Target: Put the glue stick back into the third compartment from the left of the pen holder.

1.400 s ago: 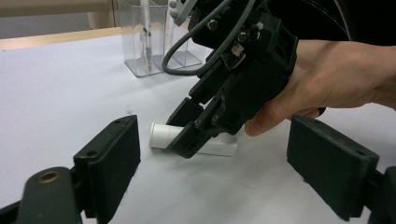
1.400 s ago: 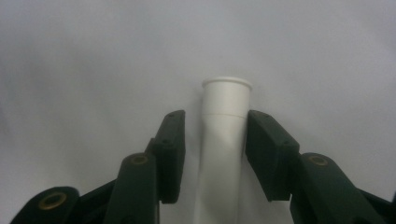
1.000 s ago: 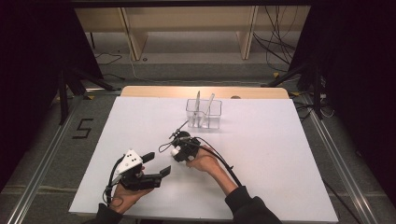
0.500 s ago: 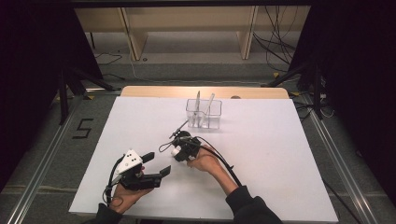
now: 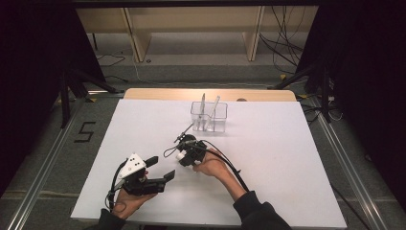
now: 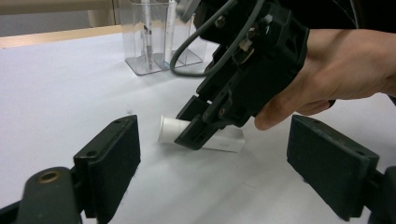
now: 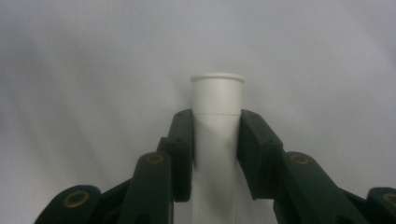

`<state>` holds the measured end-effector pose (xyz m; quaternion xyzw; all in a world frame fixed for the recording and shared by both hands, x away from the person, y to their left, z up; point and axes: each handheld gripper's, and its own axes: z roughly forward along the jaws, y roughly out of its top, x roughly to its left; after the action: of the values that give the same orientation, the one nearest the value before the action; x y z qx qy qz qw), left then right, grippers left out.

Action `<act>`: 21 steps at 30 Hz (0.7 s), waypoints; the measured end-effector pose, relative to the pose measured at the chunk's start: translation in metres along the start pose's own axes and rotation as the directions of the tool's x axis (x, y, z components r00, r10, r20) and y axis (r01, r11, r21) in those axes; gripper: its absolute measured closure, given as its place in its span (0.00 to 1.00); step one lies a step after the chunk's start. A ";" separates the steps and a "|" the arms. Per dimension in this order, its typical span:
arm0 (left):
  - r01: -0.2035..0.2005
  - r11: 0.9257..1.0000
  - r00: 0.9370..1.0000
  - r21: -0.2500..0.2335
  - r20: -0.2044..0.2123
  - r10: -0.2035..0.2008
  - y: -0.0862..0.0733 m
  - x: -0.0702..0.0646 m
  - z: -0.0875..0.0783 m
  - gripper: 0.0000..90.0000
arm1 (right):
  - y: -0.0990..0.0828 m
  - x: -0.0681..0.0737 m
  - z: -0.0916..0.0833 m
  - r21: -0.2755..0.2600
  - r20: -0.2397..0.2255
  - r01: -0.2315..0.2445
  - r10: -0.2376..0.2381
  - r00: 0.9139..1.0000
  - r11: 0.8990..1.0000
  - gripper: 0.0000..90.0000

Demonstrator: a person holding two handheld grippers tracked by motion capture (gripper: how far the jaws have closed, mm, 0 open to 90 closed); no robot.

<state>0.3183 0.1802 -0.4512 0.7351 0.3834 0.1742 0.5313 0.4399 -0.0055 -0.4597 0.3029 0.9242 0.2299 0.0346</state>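
the right gripper sat just below the middle of the high view, its jaws clamped on both sides of a white tube that lay flat on the white table. in the right gripper view the tube's rimmed end stuck out past the pads. the left gripper hung at the lower left of the high view, jaws spread wide with nothing between them. a clear holder with thin sticks stood near the table's top edge.
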 end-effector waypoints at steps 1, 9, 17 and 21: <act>0.000 1.000 1.000 0.000 0.000 0.000 0.000 0.000 0.000 0.19 | 0.000 -0.001 -0.002 -0.009 -0.005 -0.001 0.001 1.000 1.000 0.76; 0.000 1.000 1.000 -0.001 -0.001 0.000 0.000 0.000 0.000 0.19 | -0.006 -0.005 -0.010 -0.073 -0.024 -0.015 0.013 1.000 0.997 0.76; 0.001 1.000 1.000 -0.002 -0.001 -0.001 0.000 -0.001 0.000 0.19 | -0.011 -0.008 -0.015 -0.132 -0.030 -0.014 0.010 0.999 0.991 0.76; -0.003 1.000 1.000 0.001 -0.001 0.003 0.000 0.000 0.000 0.19 | -0.011 -0.008 -0.021 -0.160 -0.028 -0.019 0.014 1.000 0.987 0.76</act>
<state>0.3181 0.1798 -0.4512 0.7356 0.3828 0.1752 0.5307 0.4363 -0.0265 -0.4460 0.3037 0.9006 0.3078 0.0446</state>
